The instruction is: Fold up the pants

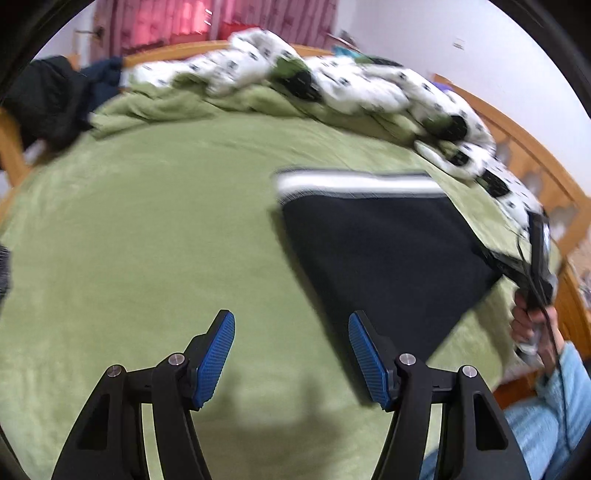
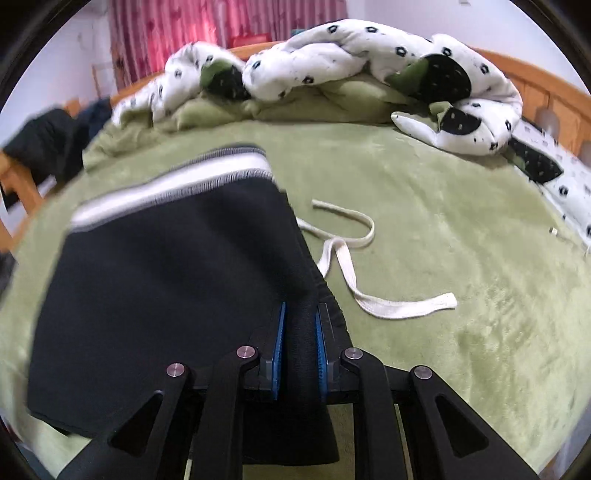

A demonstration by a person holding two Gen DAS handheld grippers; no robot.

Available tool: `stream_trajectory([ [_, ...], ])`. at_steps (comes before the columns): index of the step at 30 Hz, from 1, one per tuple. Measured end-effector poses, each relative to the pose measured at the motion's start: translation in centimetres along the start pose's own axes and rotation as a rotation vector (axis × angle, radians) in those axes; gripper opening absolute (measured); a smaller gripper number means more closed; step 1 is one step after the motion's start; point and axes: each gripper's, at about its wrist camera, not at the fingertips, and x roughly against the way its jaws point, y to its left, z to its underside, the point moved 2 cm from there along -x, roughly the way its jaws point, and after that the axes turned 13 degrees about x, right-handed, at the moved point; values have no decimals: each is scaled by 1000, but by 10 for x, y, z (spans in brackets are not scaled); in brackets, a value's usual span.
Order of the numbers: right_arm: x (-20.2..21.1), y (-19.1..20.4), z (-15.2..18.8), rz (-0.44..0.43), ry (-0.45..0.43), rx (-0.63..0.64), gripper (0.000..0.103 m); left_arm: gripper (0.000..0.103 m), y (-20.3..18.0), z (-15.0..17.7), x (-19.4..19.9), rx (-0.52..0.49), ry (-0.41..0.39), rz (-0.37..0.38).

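The black pants [image 1: 388, 251] with a white and grey striped band [image 1: 354, 184] hang lifted over the green bed sheet [image 1: 166, 229]. In the right wrist view the pants [image 2: 166, 288] fill the left and centre, band [image 2: 166, 188] at the far end. My right gripper [image 2: 300, 314] is shut on a bunched edge of the pants; it shows at the right in the left wrist view [image 1: 537, 273], held by a hand. My left gripper [image 1: 291, 325] is open and empty above the sheet, left of the pants. A white drawstring [image 2: 354, 266] lies loose on the sheet.
A crumpled white and green patterned duvet [image 2: 351, 62] lies along the far side of the bed. Dark clothes [image 1: 51, 99] hang on the wooden bed frame [image 1: 546, 173] at the far left. Pink curtains [image 2: 207, 29] hang behind.
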Motion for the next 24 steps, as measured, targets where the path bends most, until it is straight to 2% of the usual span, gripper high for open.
stream_trajectory([
  [1,5,0,2,9,-3,4,22,62,-2,6,-5,-14,15,22],
  [2,12,0,2,7,-11,-4,24,62,-6,13,-10,-34,24,37],
  [5,32,1,6,-19,-62,-41,26,62,-19,36,-23,-123,54,94],
  [9,45,8,9,-12,-83,-13,27,62,-35,64,-37,-198,127,190],
  [11,45,11,12,-24,-77,-7,27,62,-45,76,-47,-239,151,181],
  [14,33,17,17,-2,-19,26,27,62,-61,84,-72,-268,163,85],
  [15,29,19,18,15,1,41,27,58,-62,83,-81,-259,164,42],
  [16,22,21,20,42,39,59,27,44,-61,81,-88,-227,152,-10],
  [17,16,23,22,69,74,70,27,36,-59,79,-90,-191,151,11],
  [18,15,25,24,76,89,69,27,13,-58,75,-86,-157,142,52],
  [19,17,25,25,76,78,63,27,13,-54,71,-78,-117,112,75],
  [20,20,26,25,68,67,60,27,13,-49,66,-63,-82,48,102],
  [22,22,27,27,47,71,59,27,12,-41,65,-52,-47,-4,139],
  [23,20,30,30,47,83,67,27,12,-38,68,-57,-29,14,132],
  [24,15,32,33,54,103,87,27,13,-36,77,-73,-11,81,101],
])
